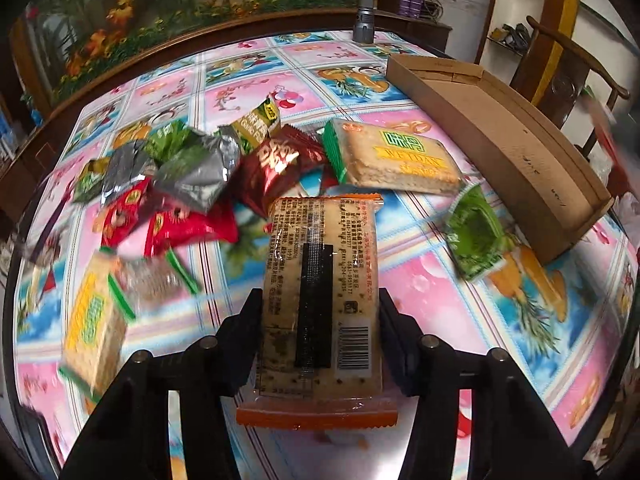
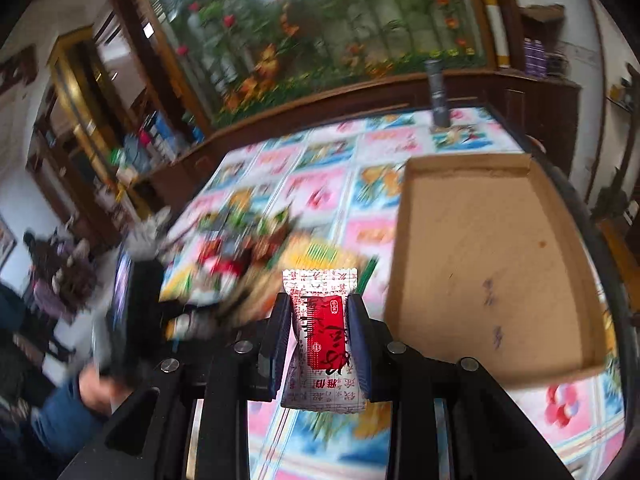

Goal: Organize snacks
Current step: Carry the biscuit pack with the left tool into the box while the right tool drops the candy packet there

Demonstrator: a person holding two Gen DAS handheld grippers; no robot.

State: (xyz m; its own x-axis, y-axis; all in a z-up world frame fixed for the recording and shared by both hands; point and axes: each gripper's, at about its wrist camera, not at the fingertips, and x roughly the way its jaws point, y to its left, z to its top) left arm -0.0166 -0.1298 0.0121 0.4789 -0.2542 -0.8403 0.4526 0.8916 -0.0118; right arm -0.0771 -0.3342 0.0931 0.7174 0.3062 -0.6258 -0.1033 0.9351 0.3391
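Observation:
My left gripper (image 1: 320, 300) is shut on an orange-edged cracker pack (image 1: 320, 280), back side up, held above the table. Beyond it lies a pile of snacks (image 1: 192, 176): silver, red and green packets and a green-edged cracker pack (image 1: 400, 156). A green packet (image 1: 474, 236) lies beside the cardboard tray (image 1: 520, 152). My right gripper (image 2: 318, 312) is shut on a small red-and-white snack packet (image 2: 320, 328), held above the table just left of the cardboard tray (image 2: 492, 260), whose inside is bare. The snack pile (image 2: 240, 256) is blurred to the left.
The table wears a pink and blue patterned cloth (image 1: 420, 292). A metal flashlight (image 1: 365, 12) stands at the far edge, also in the right wrist view (image 2: 438, 94). A wooden chair (image 1: 568, 76) stands at the right. A person's hand (image 2: 96, 388) holds the other gripper at lower left.

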